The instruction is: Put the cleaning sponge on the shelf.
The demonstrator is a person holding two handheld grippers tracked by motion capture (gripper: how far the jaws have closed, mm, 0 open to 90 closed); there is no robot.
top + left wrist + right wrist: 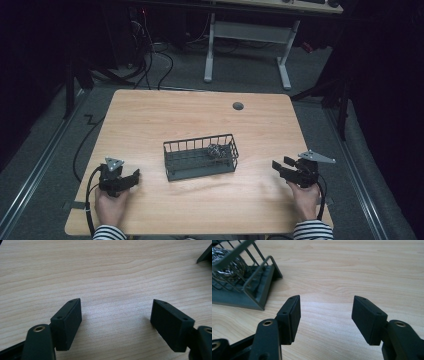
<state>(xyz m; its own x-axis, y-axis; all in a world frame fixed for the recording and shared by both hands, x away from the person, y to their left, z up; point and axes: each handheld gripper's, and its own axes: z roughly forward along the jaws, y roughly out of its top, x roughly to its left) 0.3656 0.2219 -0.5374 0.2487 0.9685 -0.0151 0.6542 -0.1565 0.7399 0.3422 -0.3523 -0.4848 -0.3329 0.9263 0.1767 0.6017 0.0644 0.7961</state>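
A dark grey wire basket [197, 142] stands in the middle of the wooden table [190, 115], and a shiny metal scrubber [215, 150] lies in its right end. My left gripper [134, 176] rests low at the front left, a hand's width left of the basket; its jaws stand open over bare wood [116, 312]. At the front right, my right gripper [280, 163] points toward the basket and is open with nothing between its jaws [325, 310]. The right gripper view shows the basket's end wall [262, 287] and the scrubber [227, 262] at upper left.
A round cable hole [238, 106] sits near the table's far edge. Beyond the table stands a white desk frame [247, 35], with cables [150, 60] on the floor. A dark corner of the basket [205, 255] shows in the left gripper view.
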